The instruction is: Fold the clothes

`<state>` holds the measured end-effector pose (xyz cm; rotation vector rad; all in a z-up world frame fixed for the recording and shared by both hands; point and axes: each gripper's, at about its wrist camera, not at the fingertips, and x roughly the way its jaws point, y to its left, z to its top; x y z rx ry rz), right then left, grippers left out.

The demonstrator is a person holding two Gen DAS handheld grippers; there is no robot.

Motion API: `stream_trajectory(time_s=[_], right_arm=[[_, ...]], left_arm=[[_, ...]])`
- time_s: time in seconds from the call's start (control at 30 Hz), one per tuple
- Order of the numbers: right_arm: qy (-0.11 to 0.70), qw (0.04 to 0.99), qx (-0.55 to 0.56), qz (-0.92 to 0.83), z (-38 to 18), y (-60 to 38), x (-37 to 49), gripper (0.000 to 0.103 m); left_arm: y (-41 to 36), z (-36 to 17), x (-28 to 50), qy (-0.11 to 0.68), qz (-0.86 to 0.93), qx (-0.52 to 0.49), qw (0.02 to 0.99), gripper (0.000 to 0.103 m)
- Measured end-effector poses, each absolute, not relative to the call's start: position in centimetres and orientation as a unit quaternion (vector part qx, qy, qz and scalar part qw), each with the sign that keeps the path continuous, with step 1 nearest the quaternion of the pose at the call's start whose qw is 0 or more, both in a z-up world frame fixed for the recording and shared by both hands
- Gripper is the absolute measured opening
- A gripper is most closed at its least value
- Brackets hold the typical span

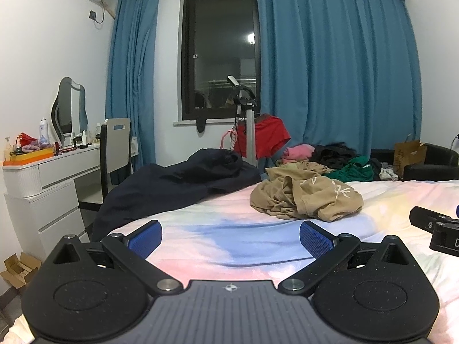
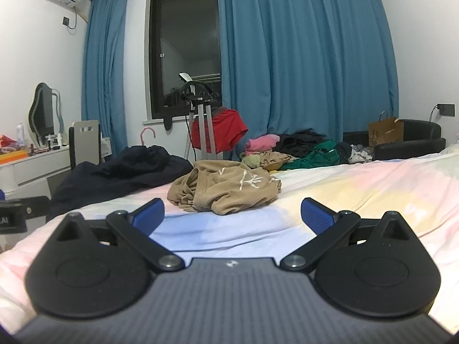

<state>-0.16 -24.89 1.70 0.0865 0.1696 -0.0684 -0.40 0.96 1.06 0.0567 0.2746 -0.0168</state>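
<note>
A crumpled tan garment with white print [image 1: 305, 199] [image 2: 225, 190] lies on the pastel bedsheet [image 1: 229, 243] [image 2: 358, 195], ahead of both grippers. My left gripper [image 1: 231, 239] is open, its blue pads wide apart over bare sheet, short of the garment and to its left. My right gripper [image 2: 233, 215] is open too, with nothing between its fingers and the tan garment just beyond the fingertips. A dark navy garment [image 1: 178, 183] [image 2: 120, 172] is heaped at the bed's far left. The right gripper's black body shows at the left wrist view's right edge [image 1: 436, 229].
More clothes, pink [image 1: 298, 152], black and green [image 1: 352, 169], are piled at the bed's far edge. A garment steamer stand with a red garment [image 1: 264, 136] is behind them, before blue curtains. A white dresser [image 1: 43, 186] and chair stand left; a black armchair [image 2: 410, 140] stands right.
</note>
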Motion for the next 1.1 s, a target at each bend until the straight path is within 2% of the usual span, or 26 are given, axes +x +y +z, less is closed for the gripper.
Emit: stream_trajectory(time_s=[0.67, 0.9, 1.1], right_arm=[[0.092, 0.987, 0.076, -0.109, 0.4, -22.7, -1.2, 0.103], [0.087, 0.986, 0.078, -0.118, 2.5, -20.5, 0.7, 0.103], [0.112, 0.986, 0.058, -0.109, 4.8, -22.0, 4.3, 0.103]], left_arm=[[2.6, 1.8, 0.6, 0.124, 0.012, 0.037, 0.992, 0.103], [4.9, 0.8, 0.9, 0.145, -0.004, 0.040, 0.989, 0.103], [6.9, -1.5, 4.0, 0.219, -0.049, 0.006, 0.975, 0.103]])
